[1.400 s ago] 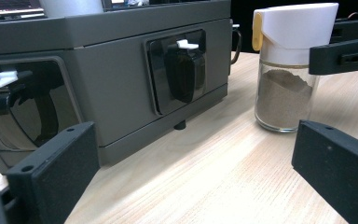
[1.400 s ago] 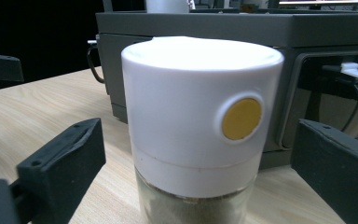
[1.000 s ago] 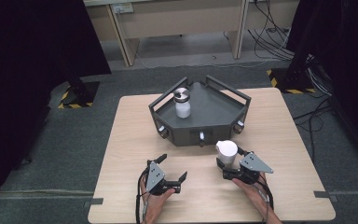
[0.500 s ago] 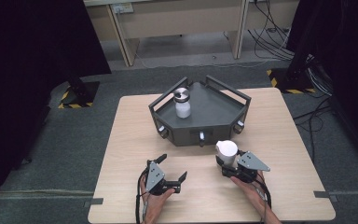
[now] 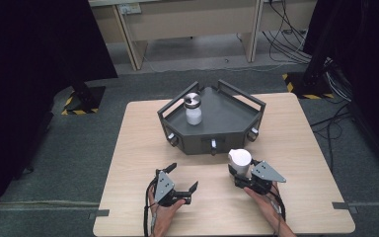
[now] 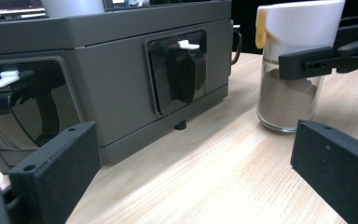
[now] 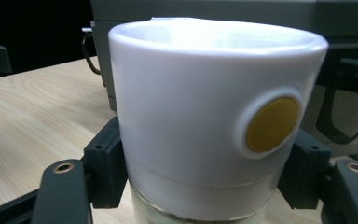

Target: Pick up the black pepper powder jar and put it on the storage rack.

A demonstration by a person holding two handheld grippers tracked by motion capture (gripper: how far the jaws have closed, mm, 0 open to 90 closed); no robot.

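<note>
A glass spice jar [image 5: 239, 159] with a white cap stands on the wooden table, in front of the grey angular rack [image 5: 229, 118]. My right gripper [image 5: 243, 173] is shut on it, its fingers [image 7: 105, 170] clamped at the neck under the cap [image 7: 200, 102], which has a yellow button. In the left gripper view the jar [image 6: 286, 95] holds brown powder and its base rests on the table. My left gripper [image 5: 183, 177] lies open on the table to the left, with nothing between its jaws [image 6: 191, 172]. A second jar [image 5: 193, 109], white with a metal lid, stands inside the rack.
The rack's front wall [image 6: 116, 79] carries dark windows with white-tipped levers and faces both grippers closely. The bare tabletop [image 5: 306, 148] extends right and left of the rack. Desks, cables and dark curtains surround the table on the floor.
</note>
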